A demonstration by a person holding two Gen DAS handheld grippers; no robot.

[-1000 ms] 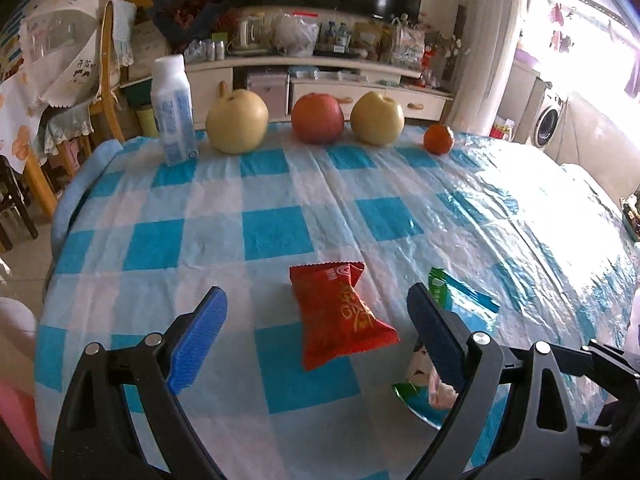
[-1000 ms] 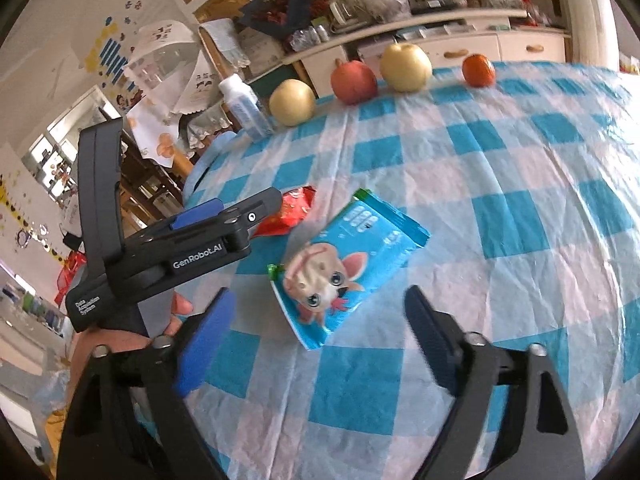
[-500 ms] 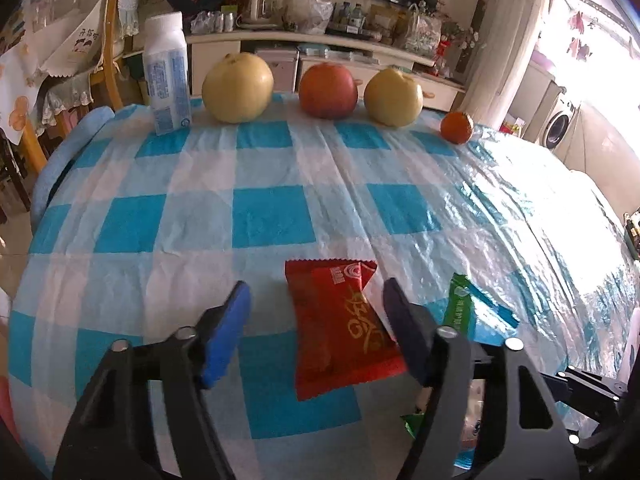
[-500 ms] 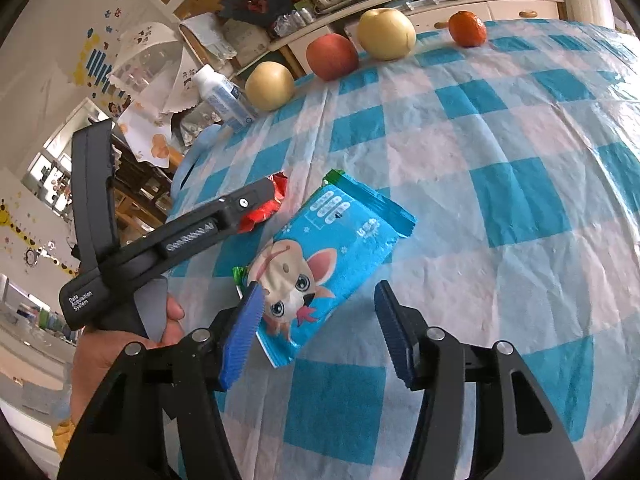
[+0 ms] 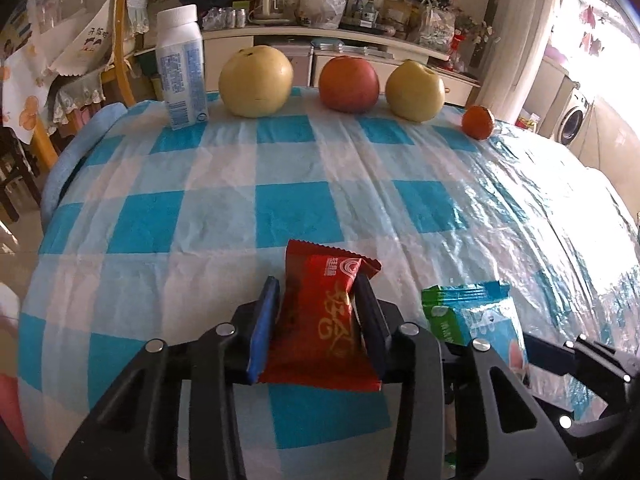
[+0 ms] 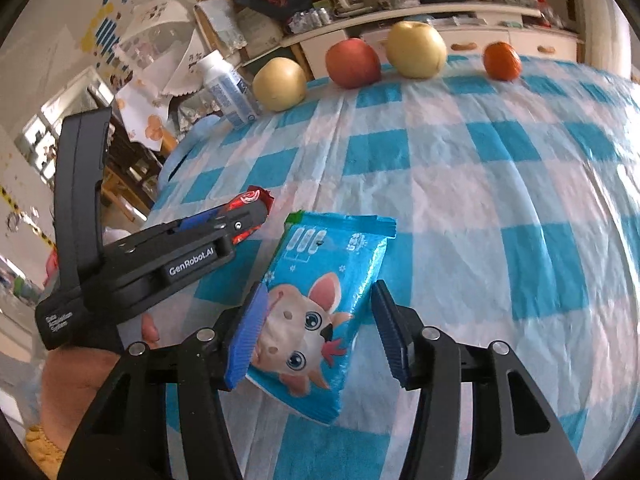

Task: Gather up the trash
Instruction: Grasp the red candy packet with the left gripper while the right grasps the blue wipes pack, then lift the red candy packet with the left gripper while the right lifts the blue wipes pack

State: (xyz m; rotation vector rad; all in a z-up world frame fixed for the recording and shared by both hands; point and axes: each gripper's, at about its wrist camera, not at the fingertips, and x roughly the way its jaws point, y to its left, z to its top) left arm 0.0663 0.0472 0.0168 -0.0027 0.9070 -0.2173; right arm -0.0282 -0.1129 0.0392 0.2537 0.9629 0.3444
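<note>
worktop (image 5: 280, 168) under a blue-and-white check cloth, rounded edge dropping off at left and far sides. the whole middle of the cloth is bare, open room between the near wrappers and the far row. the far row sits close to the far edge: one white bottle (image 5: 181, 66) at left, then two yellow pears (image 5: 256, 80) with one red apple (image 5: 349, 83) between them, and one small orange (image 5: 477, 121) at far right, each apart from its neighbour.

two pieces of trash, both near. red wrapper (image 5: 320, 320) lies between the blades of the left tongs (image 5: 318, 330); the tongs are closing, both pads up against its sides and the wrapper bowed between them. its near end is cut by the tong frame. blue wrapper (image 6: 316, 304), cartoon animal printed on it, lies just right of the red one; in the left view most of it is hidden behind the tong arm. right tongs (image 6: 316, 338) stand half wide astride it: left pad touches its edge, right pad stands clear with a gap showing.

in the right view the left tongs (image 6: 224, 224) cover nearly all of the red wrapper (image 6: 250, 198), only its far tip showing. a hand (image 6: 76, 372) grips that tool, cut off at lower left.

background shelf clutter behind the worktop is too small and blurred to make out.
</note>
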